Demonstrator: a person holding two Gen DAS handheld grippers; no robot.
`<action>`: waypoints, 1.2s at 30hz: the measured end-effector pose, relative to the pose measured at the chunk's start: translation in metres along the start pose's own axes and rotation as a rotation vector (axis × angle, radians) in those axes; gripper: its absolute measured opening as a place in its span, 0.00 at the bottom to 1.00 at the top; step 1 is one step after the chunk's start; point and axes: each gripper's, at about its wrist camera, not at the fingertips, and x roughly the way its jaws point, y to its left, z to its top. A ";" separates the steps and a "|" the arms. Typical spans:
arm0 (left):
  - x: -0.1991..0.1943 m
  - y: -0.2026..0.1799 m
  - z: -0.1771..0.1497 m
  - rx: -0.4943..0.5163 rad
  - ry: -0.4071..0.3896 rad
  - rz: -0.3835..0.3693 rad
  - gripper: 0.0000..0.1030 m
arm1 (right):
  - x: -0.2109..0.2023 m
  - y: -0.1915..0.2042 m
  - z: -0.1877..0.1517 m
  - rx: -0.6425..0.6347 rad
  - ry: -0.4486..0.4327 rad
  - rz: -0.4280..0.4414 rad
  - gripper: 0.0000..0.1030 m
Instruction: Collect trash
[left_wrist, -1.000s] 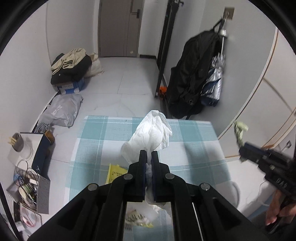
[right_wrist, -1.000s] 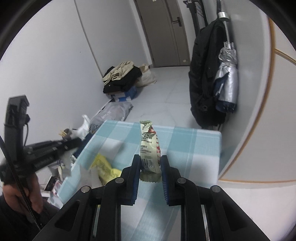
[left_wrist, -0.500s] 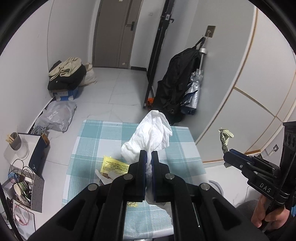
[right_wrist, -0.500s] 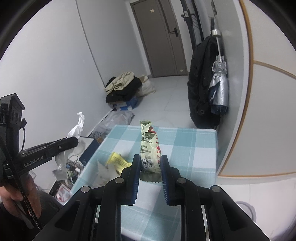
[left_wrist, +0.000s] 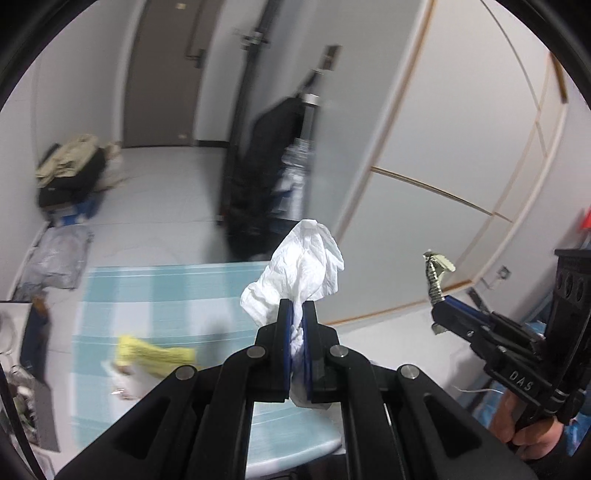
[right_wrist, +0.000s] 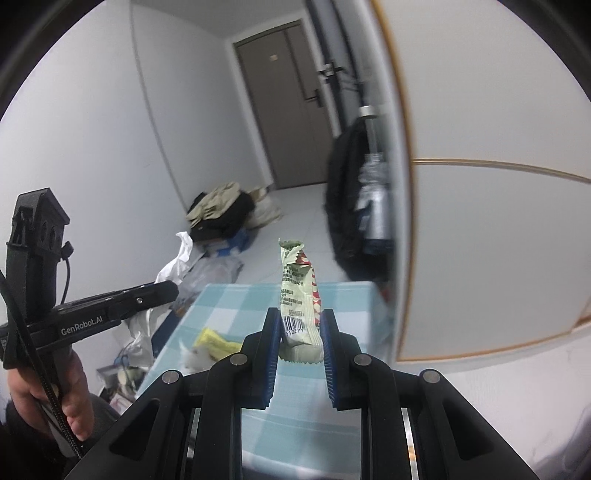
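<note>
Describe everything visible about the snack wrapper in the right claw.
The snack wrapper is a narrow, pale green crinkly packet with a red-and-white pattern down one side, small printed text and a barcode near its lower end. Both ends have zigzag-cut seals. It stands roughly upright, leaning slightly, pinched near its bottom between the blue pads of the right claw, held in the air above the checked tablecloth. Nothing else touches it.

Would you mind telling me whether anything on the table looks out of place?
Yes: a crumpled yellow wrapper and a white scrap beside it lie loose on the checked table, near its left edge. Both look like uncollected litter.
</note>
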 end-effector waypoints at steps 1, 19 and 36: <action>0.006 -0.006 0.001 0.004 0.013 -0.026 0.02 | -0.005 -0.008 -0.002 0.012 -0.005 -0.022 0.20; 0.166 -0.103 -0.033 0.088 0.493 -0.332 0.02 | 0.008 -0.158 -0.069 0.226 0.161 -0.310 0.20; 0.278 -0.140 -0.099 0.092 0.806 -0.271 0.02 | 0.088 -0.271 -0.184 0.536 0.425 -0.171 0.20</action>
